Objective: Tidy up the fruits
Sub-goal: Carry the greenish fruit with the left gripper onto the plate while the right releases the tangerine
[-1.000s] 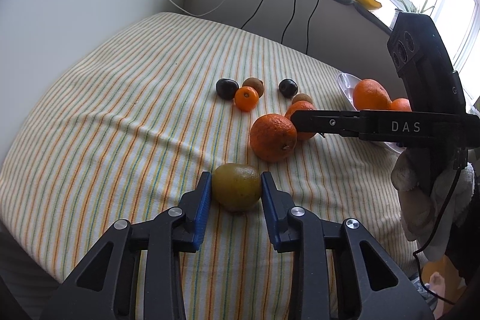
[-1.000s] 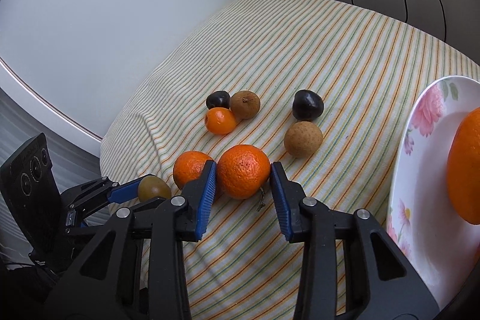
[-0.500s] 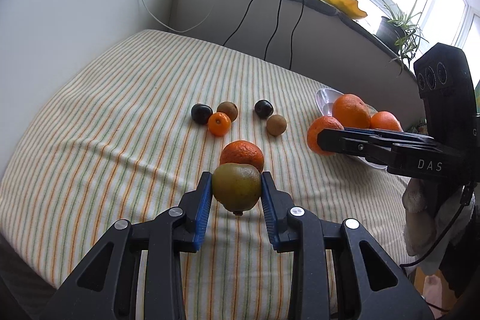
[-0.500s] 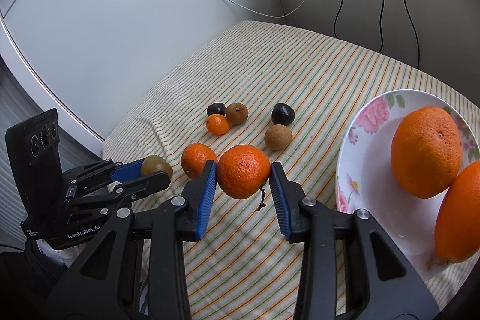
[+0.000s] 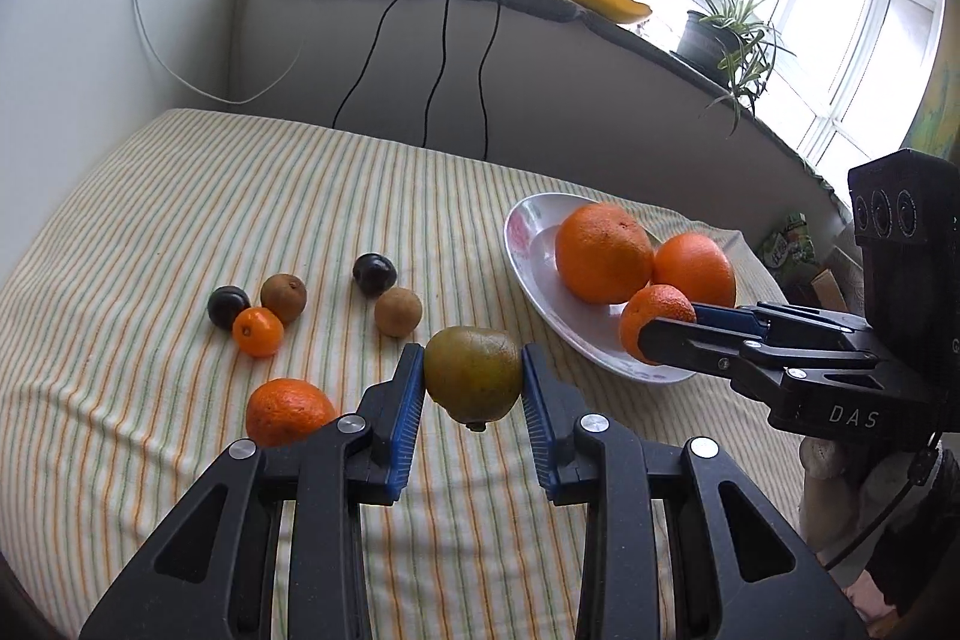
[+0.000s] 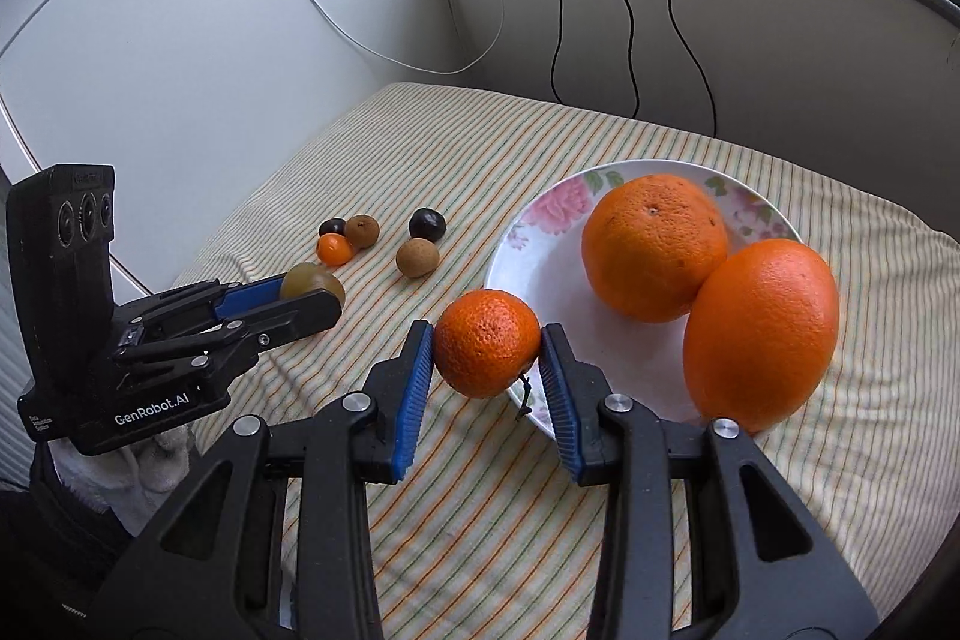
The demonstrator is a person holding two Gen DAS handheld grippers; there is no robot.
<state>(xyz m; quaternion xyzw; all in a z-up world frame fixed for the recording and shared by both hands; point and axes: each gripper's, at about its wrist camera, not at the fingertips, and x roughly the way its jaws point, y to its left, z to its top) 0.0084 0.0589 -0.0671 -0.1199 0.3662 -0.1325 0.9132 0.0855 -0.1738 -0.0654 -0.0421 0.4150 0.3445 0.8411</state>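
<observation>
Landmark: plate (image 6: 765, 214), holding two large oranges. Left gripper (image 5: 474, 385) pinches a green-brown citrus (image 5: 473, 373) in the air, left of the plate. Right gripper (image 6: 487, 346) pinches a small orange (image 6: 487, 342) at the plate's near-left rim. Advice: lower it into the bare near-left part before letting go, clear of the large oranges, so it does not roll off.

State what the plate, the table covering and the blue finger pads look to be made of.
Plate: looks like glazed ceramic, possibly melamine; glossy white with printed pink flowers.
Table covering: woven cloth, matte, striped orange and green; it wrinkles and drapes over the edge.
Blue pads on the right gripper's fingers: probably rubber or soft plastic, with fine ribs.
</observation>
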